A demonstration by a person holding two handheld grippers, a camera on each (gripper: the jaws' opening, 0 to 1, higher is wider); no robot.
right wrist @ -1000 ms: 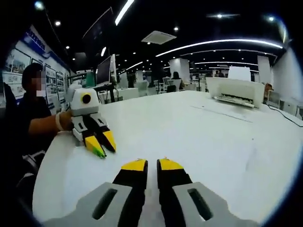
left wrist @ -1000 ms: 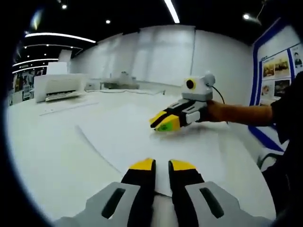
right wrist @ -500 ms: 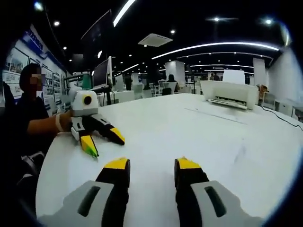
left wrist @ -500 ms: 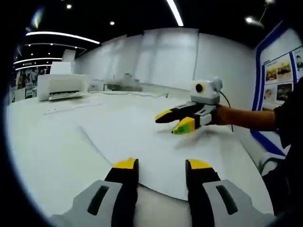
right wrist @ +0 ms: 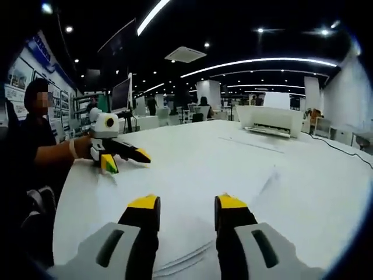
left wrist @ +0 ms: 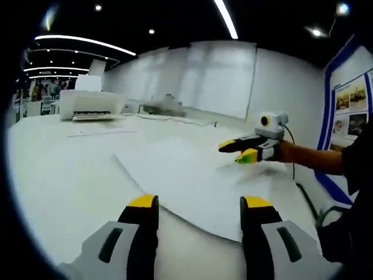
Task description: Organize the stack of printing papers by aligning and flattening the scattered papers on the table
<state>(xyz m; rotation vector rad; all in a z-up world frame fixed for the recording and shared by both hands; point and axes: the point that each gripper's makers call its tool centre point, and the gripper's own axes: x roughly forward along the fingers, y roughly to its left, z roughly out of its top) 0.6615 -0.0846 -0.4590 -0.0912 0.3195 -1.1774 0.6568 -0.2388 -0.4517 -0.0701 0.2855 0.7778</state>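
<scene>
The stack of printing papers (left wrist: 192, 181) lies flat on the white table (left wrist: 52, 175), between the two grippers, and its sheets are not yet aligned: in the right gripper view several loose edges (right wrist: 180, 265) fan out just in front of the jaws. The left gripper (left wrist: 201, 204) hangs over the near edge of the stack with its jaws spread wide and nothing between them. The right gripper (left wrist: 240, 150) is at the opposite side of the stack, jaws also apart and empty; in its own view the tips (right wrist: 186, 204) stand above the paper. To do this step well, I think both grippers should come low against opposite edges of the stack and push inward together, gently, so the sheets slide and do not buckle, and then press flat on top. A white printer (left wrist: 87, 105) stands far behind the stack; I cannot tell if its tray holds any paper.
</scene>
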